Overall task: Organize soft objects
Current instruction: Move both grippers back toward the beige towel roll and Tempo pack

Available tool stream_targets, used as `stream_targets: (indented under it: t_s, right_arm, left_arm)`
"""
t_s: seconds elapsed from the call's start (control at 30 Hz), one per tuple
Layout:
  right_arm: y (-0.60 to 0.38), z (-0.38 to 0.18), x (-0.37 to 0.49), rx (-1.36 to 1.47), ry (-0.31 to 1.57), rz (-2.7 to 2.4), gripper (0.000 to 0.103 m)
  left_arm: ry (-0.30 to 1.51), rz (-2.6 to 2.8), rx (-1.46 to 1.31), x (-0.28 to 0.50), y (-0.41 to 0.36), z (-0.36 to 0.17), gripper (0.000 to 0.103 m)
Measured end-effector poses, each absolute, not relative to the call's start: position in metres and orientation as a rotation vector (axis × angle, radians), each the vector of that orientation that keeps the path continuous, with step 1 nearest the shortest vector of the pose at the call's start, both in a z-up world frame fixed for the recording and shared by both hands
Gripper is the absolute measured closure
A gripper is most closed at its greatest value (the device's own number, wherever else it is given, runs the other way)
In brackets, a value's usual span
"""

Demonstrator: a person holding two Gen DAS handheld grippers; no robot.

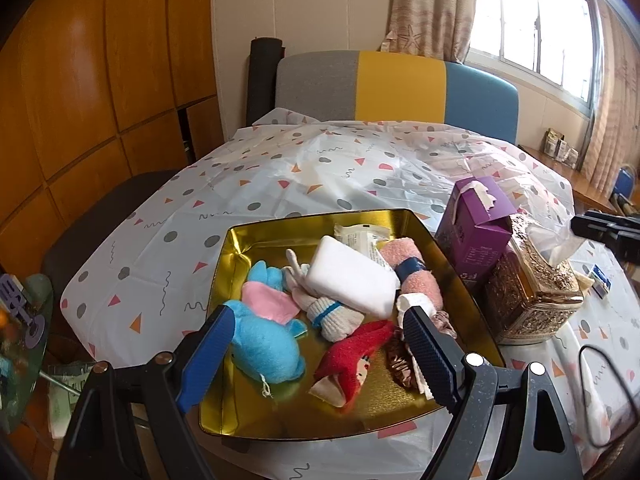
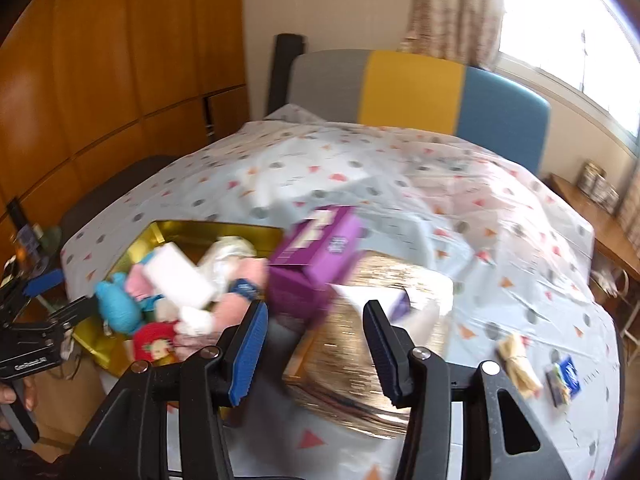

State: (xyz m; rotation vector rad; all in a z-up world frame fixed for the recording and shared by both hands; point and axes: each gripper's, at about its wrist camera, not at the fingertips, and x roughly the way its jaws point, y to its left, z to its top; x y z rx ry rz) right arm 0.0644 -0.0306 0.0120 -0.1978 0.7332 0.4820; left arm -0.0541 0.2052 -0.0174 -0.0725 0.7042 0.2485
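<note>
At the table's left edge the gold tray holds the soft toys (socks too). The left gripper hangs spread above it; the right gripper, spread and empty, hovers over the tissue box.

The tray is glossy gold metal. Inside it lie fuzzy cloth toys; beneath it, a smooth, creased plastic tablecloth.
</note>
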Motion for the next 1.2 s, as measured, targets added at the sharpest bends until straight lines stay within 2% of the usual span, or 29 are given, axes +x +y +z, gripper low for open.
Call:
stream_targets:
  t_s: [0.4, 0.77, 0.93, 1.2]
  right_arm:
    - [-0.178, 0.014, 0.099, -0.005, 0.728, 0.119, 0.053]
    - [-0.318, -0.040, 0.115, 0.203, 0.780, -0.258, 0.053]
    - [-0.358, -0.069, 0.104, 0.345, 0.839, -0.355, 0.053]
    - [-0.376, -0.074, 0.095, 0.479, 0.853, -0.398, 0.053]
  left_arm:
    - [0.695, 0.179, -0.011, -0.046, 0.175, -0.010, 0.016]
    - [0.672, 0.105, 0.044, -0.038, 0.142, 0.003, 0.016]
    - [0.663, 0.057, 0.080, -0.031, 0.119, 0.009, 0.016]
    - [0.649, -0.049, 0.113, -0.022, 0.081, 0.017, 0.016]
